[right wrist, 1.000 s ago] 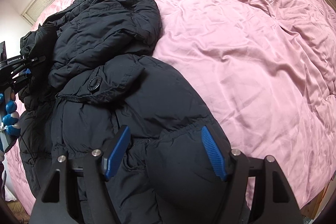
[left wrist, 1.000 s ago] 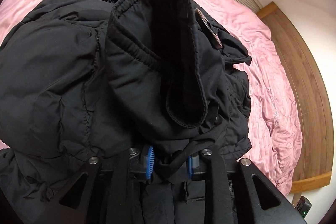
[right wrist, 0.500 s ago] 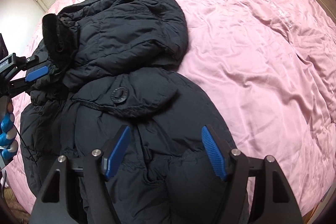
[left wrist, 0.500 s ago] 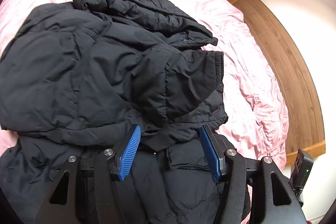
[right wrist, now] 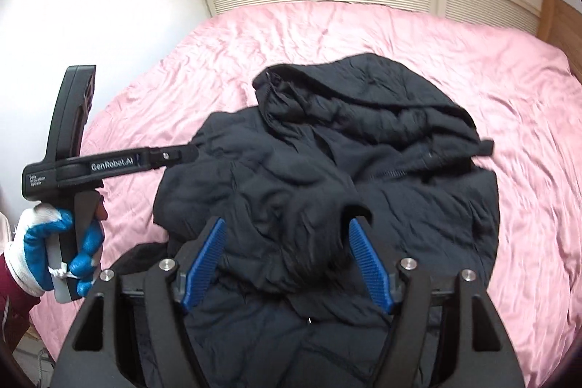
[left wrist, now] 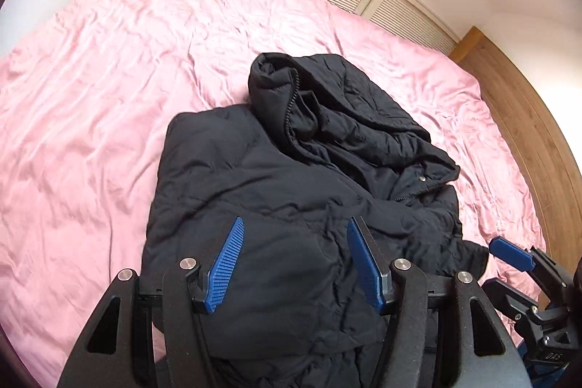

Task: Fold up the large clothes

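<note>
The pink bed (left wrist: 109, 97) carries the black puffer jacket (left wrist: 291, 191), bunched near its front edge. I judge it bulky, soft and slick-shelled; the seams or hem should hold best. My left gripper (left wrist: 294, 264) and right gripper (right wrist: 287, 264) hover spread, holding nothing.

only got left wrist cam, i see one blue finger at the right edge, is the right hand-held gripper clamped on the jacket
observer: no, the right hand-held gripper is open, its pads wide apart over the black jacket, with no fabric pinched.
operator: what's holding my left one
observer: a left hand in a white and blue glove grips the handle of the left hand-held gripper, with a maroon sleeve behind it.
</note>
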`<state>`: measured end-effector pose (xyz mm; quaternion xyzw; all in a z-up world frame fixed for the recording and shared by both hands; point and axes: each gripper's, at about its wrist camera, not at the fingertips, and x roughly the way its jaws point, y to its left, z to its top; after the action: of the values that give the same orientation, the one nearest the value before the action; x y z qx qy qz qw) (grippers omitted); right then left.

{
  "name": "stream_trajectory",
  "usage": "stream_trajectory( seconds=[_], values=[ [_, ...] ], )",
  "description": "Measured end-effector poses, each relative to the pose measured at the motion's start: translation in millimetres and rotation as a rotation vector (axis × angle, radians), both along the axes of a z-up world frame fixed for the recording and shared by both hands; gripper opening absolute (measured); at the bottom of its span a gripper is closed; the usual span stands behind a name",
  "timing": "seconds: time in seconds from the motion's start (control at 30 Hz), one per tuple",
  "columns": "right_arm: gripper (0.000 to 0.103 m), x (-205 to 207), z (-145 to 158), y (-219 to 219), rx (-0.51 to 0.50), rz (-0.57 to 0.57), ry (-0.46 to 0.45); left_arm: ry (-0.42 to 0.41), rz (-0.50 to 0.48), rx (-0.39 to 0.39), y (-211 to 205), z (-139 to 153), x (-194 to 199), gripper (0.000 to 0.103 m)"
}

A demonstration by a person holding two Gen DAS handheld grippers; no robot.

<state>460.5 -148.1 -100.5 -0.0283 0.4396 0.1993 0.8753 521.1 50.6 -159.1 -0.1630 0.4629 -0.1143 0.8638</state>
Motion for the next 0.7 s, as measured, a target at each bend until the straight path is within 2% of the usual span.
stream_trajectory(
  seconds=[0.13, 0.27, 0.43, 0.5, 0.6, 0.7],
  values=[
    [0.07, 45.1, -13.1, 25.8, -0.034, 0.009, -0.002, 0.011, 0.004, 0.025, -1.6, -14.6, 24.9, 0.06],
    [0.07, 61.9, -55.8, 25.5, -0.093, 0.002, 0.066, 0.051, -0.004, 0.044, -14.1, -42.7, 31.8, 0.06],
    [0.07, 41.0, -113.6, -3.0, -0.148, 0.011, 0.149, 0.104, -0.029, 0.058, -36.2, -93.9, 12.6, 0.062],
    [0.071, 29.2, -133.0, -9.9, -0.164, 0.028, 0.171, 0.1, -0.038, 0.103, -44.9, -107.5, 2.4, 0.063],
    [0.074, 18.6, -159.9, -24.2, -0.127, 0.022, 0.24, 0.092, -0.049, 0.15, -52.4, -115.1, -3.1, 0.063],
    [0.074, 12.5, -168.1, -31.6, -0.11, 0.001, 0.244, 0.101, -0.05, 0.189, -54.8, -110.9, -4.5, 0.064]
  ],
)
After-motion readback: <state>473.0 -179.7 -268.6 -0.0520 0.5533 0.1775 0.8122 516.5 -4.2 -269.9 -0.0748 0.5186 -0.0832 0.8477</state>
